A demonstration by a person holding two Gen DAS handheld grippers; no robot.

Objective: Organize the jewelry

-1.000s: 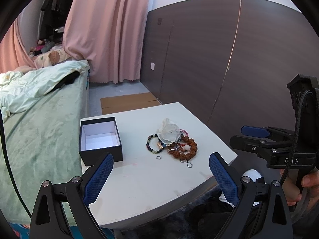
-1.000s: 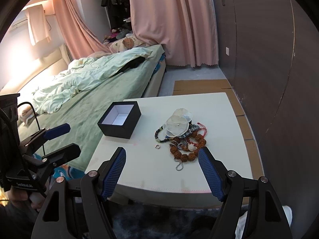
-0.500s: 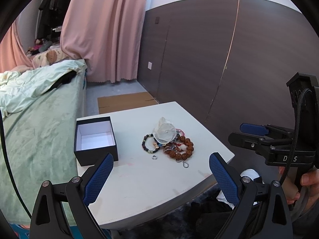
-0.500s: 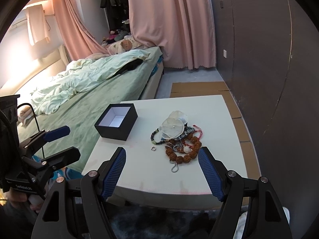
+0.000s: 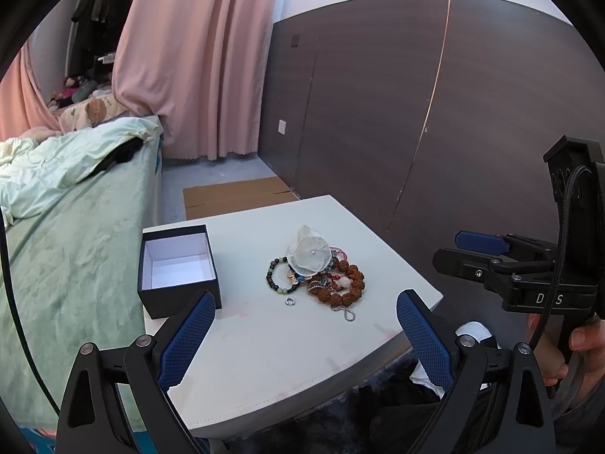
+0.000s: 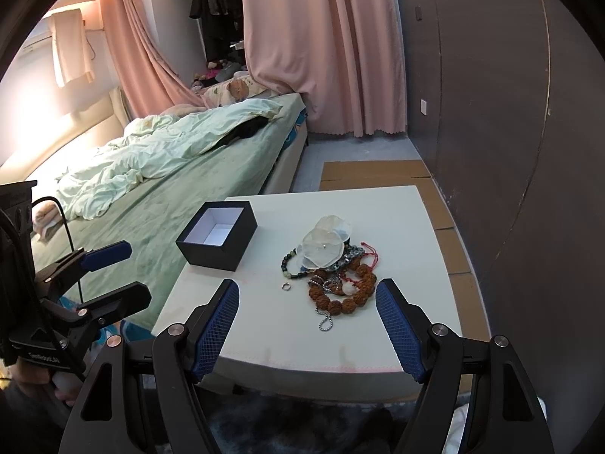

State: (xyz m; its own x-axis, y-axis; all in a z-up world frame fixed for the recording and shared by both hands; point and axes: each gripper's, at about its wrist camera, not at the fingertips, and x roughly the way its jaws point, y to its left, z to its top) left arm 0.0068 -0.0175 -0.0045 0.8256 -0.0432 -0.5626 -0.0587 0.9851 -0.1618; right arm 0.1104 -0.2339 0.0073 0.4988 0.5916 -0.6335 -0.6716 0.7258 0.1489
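A pile of jewelry (image 5: 321, 272) lies on the white table (image 5: 264, 348): brown bead bracelets, a dark bead bracelet, a red cord, a chain and pale translucent discs. A small silver ring (image 5: 290, 301) lies just in front of it. An open black box (image 5: 177, 268) with a white inside stands left of the pile. The pile (image 6: 332, 268), ring (image 6: 286, 286) and box (image 6: 217, 234) also show in the right wrist view. My left gripper (image 5: 305, 335) is open and empty, short of the table's near edge. My right gripper (image 6: 307, 321) is open and empty, also short of the table.
A bed with green bedding (image 6: 170, 159) lies left of the table. A dark panel wall (image 5: 416, 113) runs along the right. Flat cardboard (image 6: 374, 174) lies on the floor behind the table. Pink curtains (image 5: 196, 56) hang at the back.
Both views have shifted slightly, so the table and jewelry sit a little further left in frame. Both grippers stay open and empty.
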